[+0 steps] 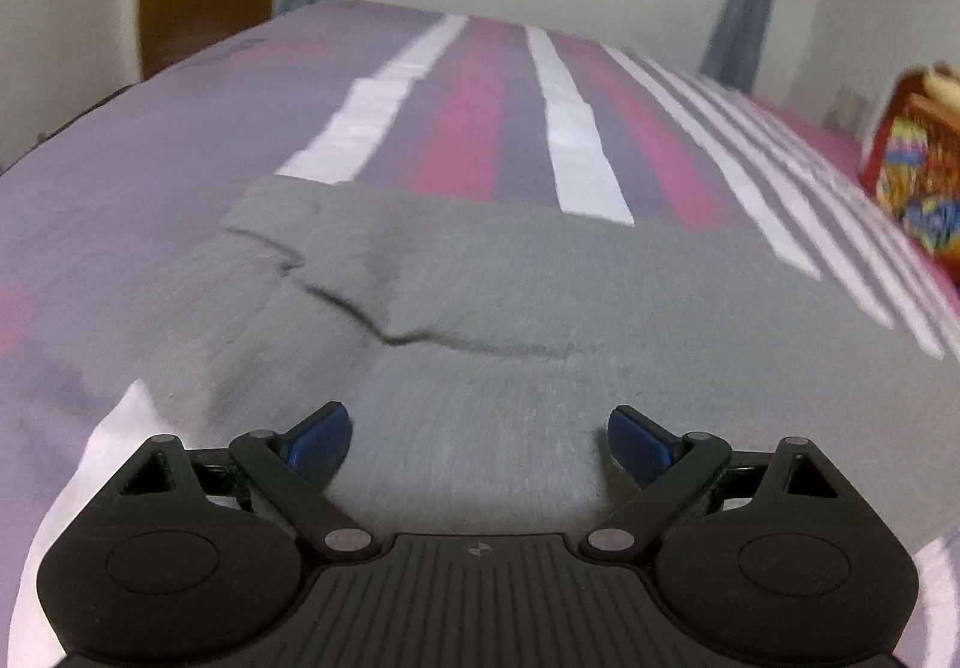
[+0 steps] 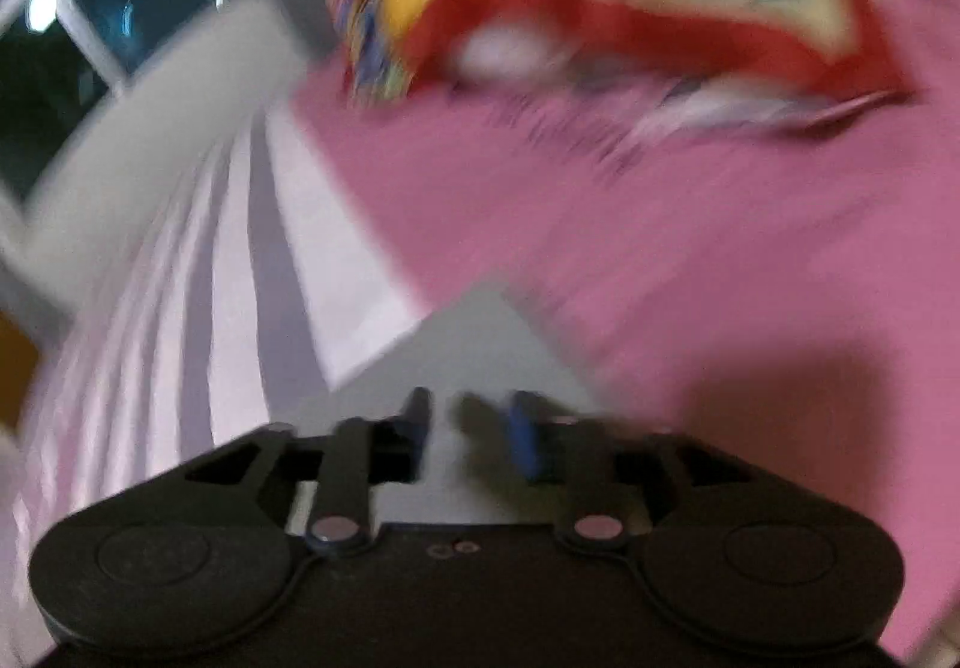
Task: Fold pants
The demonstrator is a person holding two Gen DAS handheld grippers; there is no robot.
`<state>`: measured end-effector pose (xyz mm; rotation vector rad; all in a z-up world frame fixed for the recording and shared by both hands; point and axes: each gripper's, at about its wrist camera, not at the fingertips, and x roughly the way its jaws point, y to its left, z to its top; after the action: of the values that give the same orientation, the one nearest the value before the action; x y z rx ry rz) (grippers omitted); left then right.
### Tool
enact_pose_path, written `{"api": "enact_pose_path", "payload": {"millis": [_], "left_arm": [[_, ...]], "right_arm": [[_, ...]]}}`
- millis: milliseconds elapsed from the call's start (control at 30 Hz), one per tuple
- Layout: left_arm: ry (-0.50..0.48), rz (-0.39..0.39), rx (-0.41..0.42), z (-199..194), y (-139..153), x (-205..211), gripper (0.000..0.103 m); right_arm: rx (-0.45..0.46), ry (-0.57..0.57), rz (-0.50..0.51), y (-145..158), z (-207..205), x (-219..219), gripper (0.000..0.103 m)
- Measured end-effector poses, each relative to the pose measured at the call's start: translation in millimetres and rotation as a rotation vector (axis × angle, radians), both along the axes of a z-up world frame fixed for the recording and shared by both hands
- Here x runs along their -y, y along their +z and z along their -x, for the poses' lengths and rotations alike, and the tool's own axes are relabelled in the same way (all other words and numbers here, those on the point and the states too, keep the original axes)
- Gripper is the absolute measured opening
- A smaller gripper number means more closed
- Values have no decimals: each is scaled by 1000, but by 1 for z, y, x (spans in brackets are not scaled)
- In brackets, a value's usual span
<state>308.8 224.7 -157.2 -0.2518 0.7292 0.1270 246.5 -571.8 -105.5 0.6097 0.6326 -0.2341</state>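
While the grey pants [image 1: 480, 296] are lying flat across the striped bedsheet [image 1: 474, 86], the left gripper [image 1: 479, 437] is hovering wide open and empty over them, and the right gripper [image 2: 468, 428] is sitting slightly parted, gripping nothing, over a pants corner.

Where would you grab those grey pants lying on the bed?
Probably the pants corner by the right gripper, coming low from the bed's edge: the cloth lies flat, and that corner juts free over the sheet, easy to pinch.
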Motion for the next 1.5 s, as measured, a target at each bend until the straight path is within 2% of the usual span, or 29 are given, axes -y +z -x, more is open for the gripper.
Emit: {"api": "enact_pose_path", "payload": {"millis": [67, 167, 267, 367, 500, 600, 633, 700, 800, 867, 967, 1100, 1167, 1267, 1333, 1433, 1500], "left_arm": [[37, 23, 29, 16, 1, -5, 93], [62, 56, 40, 31, -4, -10, 93], [36, -16, -27, 26, -11, -1, 93], [39, -57, -57, 19, -14, 6, 93], [59, -35, -61, 14, -17, 8, 99], [60, -46, -58, 15, -20, 11, 101], [60, -44, -58, 15, -20, 11, 101], [58, -41, -58, 15, -20, 10, 101], [50, -37, -60, 14, -20, 9, 102], [49, -37, -59, 14, -21, 9, 102], [53, -37, -56, 13, -22, 10, 103], [54, -37, -58, 12, -22, 11, 103], [49, -34, -59, 12, -22, 10, 103], [46, -30, -56, 13, -23, 10, 103], [48, -29, -54, 13, -24, 10, 103], [48, -28, -55, 13, -25, 11, 103], [46, -27, -58, 12, -24, 10, 103]], "right_arm": [[38, -10, -62, 3, 27, 9, 34], [37, -12, -177, -14, 56, 20, 35], [24, -22, -268, -38, 66, 28, 38], [47, -86, -345, -47, 72, 27, 36], [133, -159, -347, -39, 80, 17, 32], [36, -154, -331, -45, 64, 15, 32], [34, -156, -340, -46, 62, 16, 32], [51, -181, -354, -44, 67, 17, 32], [94, -238, -280, -33, 81, 14, 32], [124, -223, -287, -33, 81, 13, 33], [75, -160, -319, -42, 66, 11, 33], [17, -176, -353, -49, 52, 12, 33], [36, -138, -359, -45, 48, 10, 6], [66, -84, -295, -34, 49, 2, 6], [66, -109, -303, -35, 55, 4, 6], [27, -140, -339, -49, 62, 11, 8], [42, -159, -399, -57, 70, 15, 11]]}}
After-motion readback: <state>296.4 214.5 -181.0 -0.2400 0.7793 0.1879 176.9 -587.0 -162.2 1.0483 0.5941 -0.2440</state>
